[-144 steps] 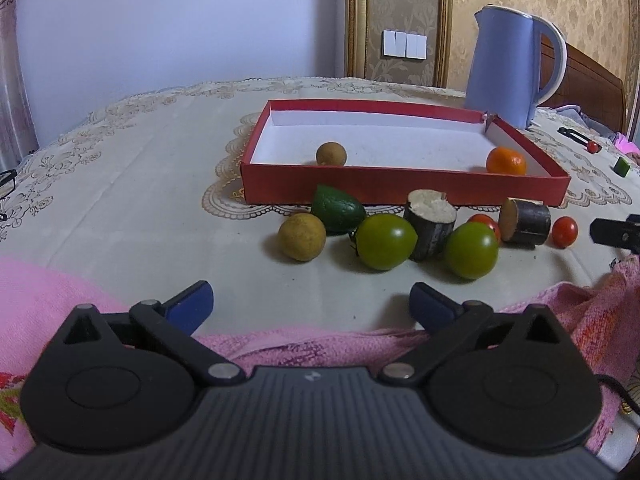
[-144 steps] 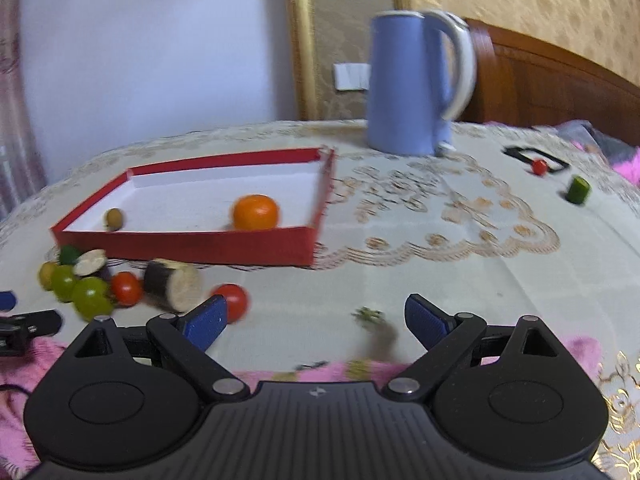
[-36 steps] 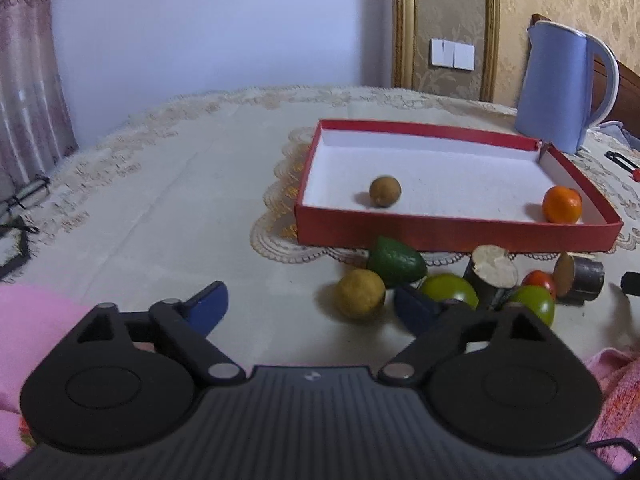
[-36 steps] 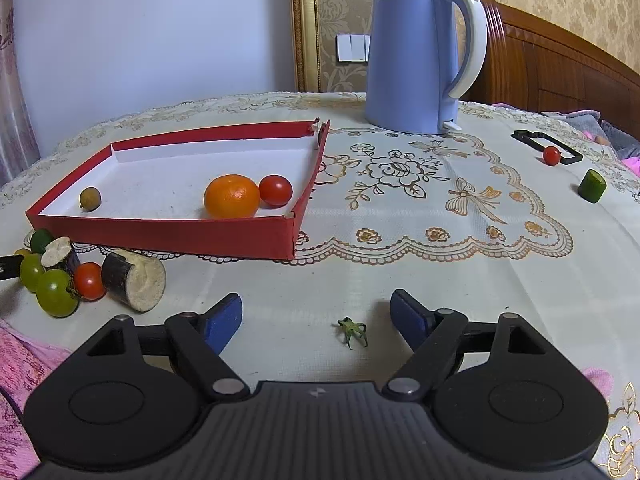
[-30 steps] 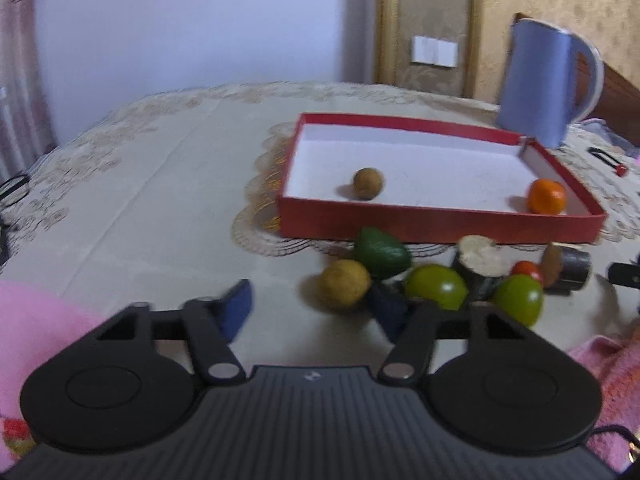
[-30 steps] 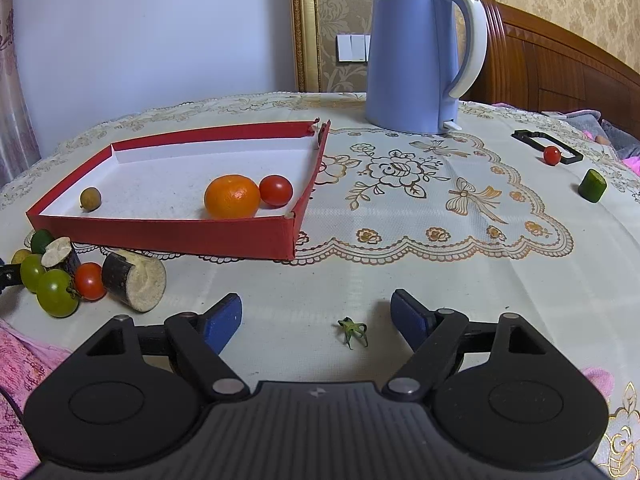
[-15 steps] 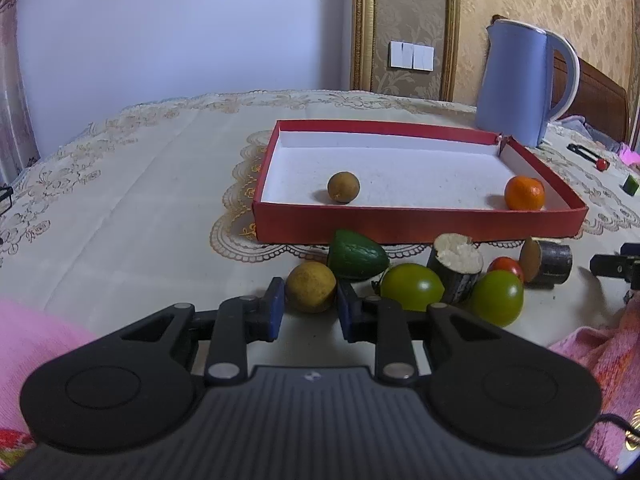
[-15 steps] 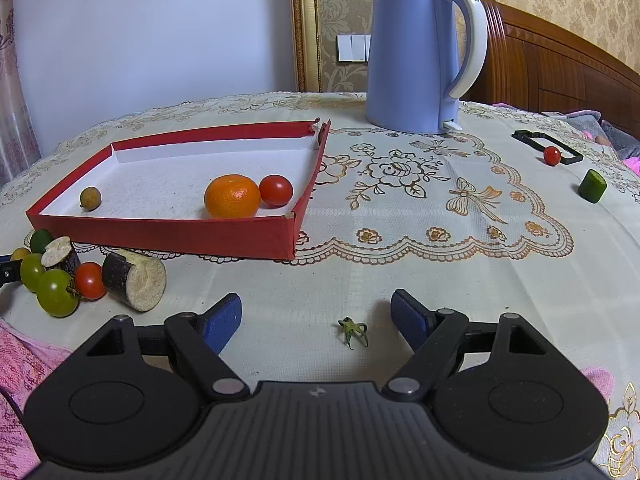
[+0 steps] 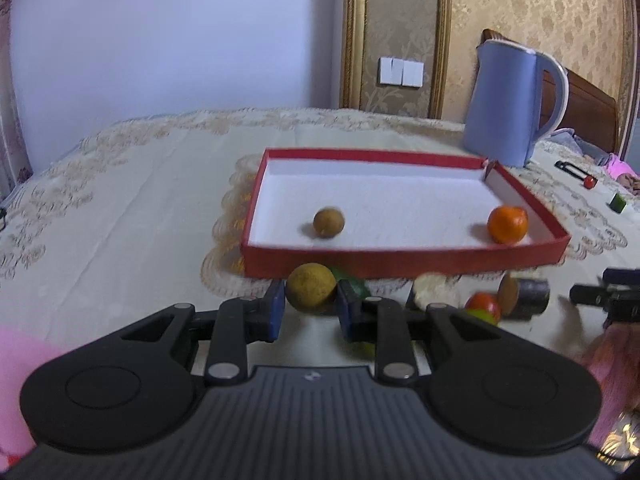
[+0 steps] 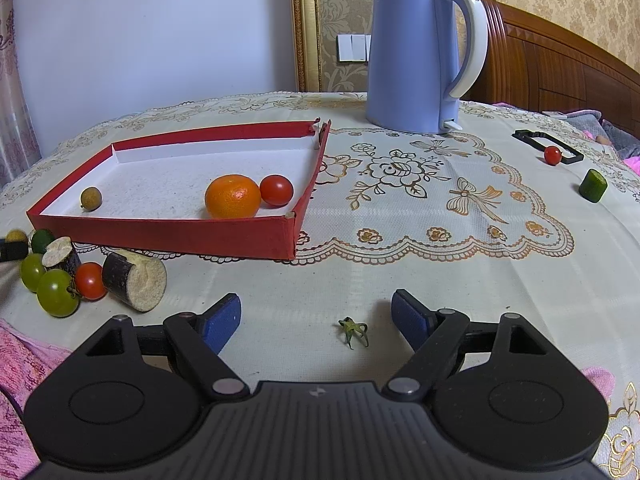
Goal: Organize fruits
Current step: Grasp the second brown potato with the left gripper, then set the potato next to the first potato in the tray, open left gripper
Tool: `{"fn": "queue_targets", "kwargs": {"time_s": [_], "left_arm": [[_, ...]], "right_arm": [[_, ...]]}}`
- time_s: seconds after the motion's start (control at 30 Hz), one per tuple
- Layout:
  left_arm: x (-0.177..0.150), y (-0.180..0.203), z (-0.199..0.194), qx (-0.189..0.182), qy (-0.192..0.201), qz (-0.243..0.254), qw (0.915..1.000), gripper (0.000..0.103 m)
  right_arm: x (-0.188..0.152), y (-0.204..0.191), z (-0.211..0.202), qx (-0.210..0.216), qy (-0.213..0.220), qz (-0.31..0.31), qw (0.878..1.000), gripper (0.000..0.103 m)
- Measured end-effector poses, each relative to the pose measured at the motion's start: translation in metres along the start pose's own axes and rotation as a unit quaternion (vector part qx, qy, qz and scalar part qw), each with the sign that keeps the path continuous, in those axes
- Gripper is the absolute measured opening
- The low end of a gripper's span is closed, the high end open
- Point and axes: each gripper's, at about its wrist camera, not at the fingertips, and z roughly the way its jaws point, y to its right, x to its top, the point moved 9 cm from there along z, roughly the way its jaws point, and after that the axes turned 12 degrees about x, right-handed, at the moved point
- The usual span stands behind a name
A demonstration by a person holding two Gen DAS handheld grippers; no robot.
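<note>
My left gripper [image 9: 311, 307] is shut on a yellow-brown round fruit [image 9: 311, 293] and holds it lifted in front of the red tray [image 9: 400, 265]. The tray holds a small brown fruit [image 9: 328, 221], an orange [image 9: 507, 224] and, in the right wrist view, a red tomato [image 10: 276, 190]. Green tomatoes [image 10: 58, 292], a red tomato [image 10: 90, 281] and two cut dark-skinned pieces [image 10: 136, 280] lie in front of the tray [image 10: 160, 236]. My right gripper [image 10: 316, 320] is open and empty over the cloth, beside a green stem [image 10: 353, 330].
A blue kettle [image 10: 424, 56] stands behind the tray. A red tomato [image 10: 552, 155] by a black frame and a green piece [image 10: 593, 185] lie at the far right. Pink cloth [image 10: 24, 372] lies at the table's near edge. A green avocado [image 9: 352, 282] sits behind the held fruit.
My left gripper has closed on the yellow-brown fruit and lifted it off the table toward the tray. The right gripper has not moved.
</note>
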Motion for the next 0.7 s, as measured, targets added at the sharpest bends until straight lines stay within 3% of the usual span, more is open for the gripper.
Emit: {"fn": "queue_targets", "kwargs": {"time_s": [0.27, 0.7], "left_arm": [[0.042, 0.020, 0.026, 0.002, 0.019, 0.006, 0.9998, 0.025], [0.064, 0.050, 0.106, 0.016, -0.025, 0.022, 0.9993, 0.025]], "right_arm": [[0.000, 0.000, 0.000, 0.001, 0.000, 0.000, 1.000, 0.083], [0.000, 0.000, 0.000, 0.000, 0.000, -0.001, 1.000, 0.083]]}}
